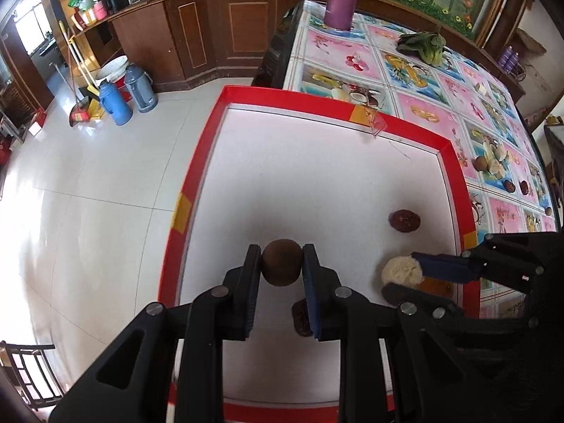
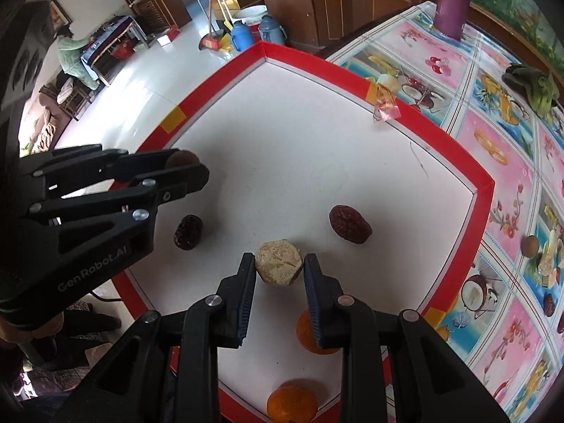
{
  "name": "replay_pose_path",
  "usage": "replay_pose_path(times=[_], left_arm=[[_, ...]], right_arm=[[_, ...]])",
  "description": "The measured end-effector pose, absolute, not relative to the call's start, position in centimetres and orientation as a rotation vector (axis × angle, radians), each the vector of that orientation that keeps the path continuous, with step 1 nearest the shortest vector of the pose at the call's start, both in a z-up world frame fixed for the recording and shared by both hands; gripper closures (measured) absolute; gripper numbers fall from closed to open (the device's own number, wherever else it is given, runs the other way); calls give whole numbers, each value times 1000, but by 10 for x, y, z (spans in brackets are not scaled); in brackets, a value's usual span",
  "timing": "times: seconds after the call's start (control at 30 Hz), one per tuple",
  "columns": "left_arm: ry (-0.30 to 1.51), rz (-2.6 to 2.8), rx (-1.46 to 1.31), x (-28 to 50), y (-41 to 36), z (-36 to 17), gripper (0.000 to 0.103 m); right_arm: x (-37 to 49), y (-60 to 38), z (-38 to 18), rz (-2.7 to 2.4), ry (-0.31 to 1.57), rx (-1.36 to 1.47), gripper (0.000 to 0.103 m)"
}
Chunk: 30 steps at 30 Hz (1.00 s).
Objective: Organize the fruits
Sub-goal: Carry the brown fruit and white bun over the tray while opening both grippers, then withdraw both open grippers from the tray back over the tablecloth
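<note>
Left wrist view: we see our left gripper (image 1: pixel 282 264) with its jaws clamped on a round brown rough-skinned fruit (image 1: pixel 282 262), held over the white tray with the red taped rim (image 1: pixel 192 190).
Left wrist view, tray contents: a dark red wrinkled date (image 1: pixel 404 220) lies well ahead and to the right; a second dark wrinkled date (image 1: pixel 301 319) peeks from under the right jaw.
Left wrist view, other arm: our right gripper (image 1: pixel 409 276) reaches in from the right, its jaws bracketing a pale beige crumbly lump (image 1: pixel 402 270).
Right wrist view: the jaws stand apart, one on each side of the pale lump (image 2: pixel 278 262); the left jaw looks to touch it, the right shows a sliver of gap, so we judge it not yet gripped.
Right wrist view, surroundings: two glossy orange mandarins (image 2: pixel 313 331) sit behind the jaws near the tray's near rim; the fruit-print cloth on the counter (image 2: pixel 511 211) carries loose small fruits outside the tray.
Key relation: the lump lies dead ahead, centred between the right jaws, roughly round with no clear long axis; the right arm is plainly nearer.
Judgement: closing straight in should seat it, gently, as it looks crumbly.
</note>
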<state>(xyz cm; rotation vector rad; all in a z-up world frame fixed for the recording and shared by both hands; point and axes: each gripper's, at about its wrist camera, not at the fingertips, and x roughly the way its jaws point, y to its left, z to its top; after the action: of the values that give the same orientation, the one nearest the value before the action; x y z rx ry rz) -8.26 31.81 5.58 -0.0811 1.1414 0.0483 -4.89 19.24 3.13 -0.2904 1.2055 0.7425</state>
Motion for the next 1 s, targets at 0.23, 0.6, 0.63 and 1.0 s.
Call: replay_pose_path(times=[0.23,0.6,0.63,1.0], left_arm=[[1185,4,-61,-73,309,40,78],[1188,-7,-30,-58,306,37,68],[1191,-10,-33,-57,306,38,63],[1139,69,-104,-58,330,67,51]], right_arm=[[-52,195,25,707,1216,-331,76],[-53,195,29,745,1226,-336,57],[-52,191,33,761,1220,-309,57],[-17,76,76,600,1104,36,54]])
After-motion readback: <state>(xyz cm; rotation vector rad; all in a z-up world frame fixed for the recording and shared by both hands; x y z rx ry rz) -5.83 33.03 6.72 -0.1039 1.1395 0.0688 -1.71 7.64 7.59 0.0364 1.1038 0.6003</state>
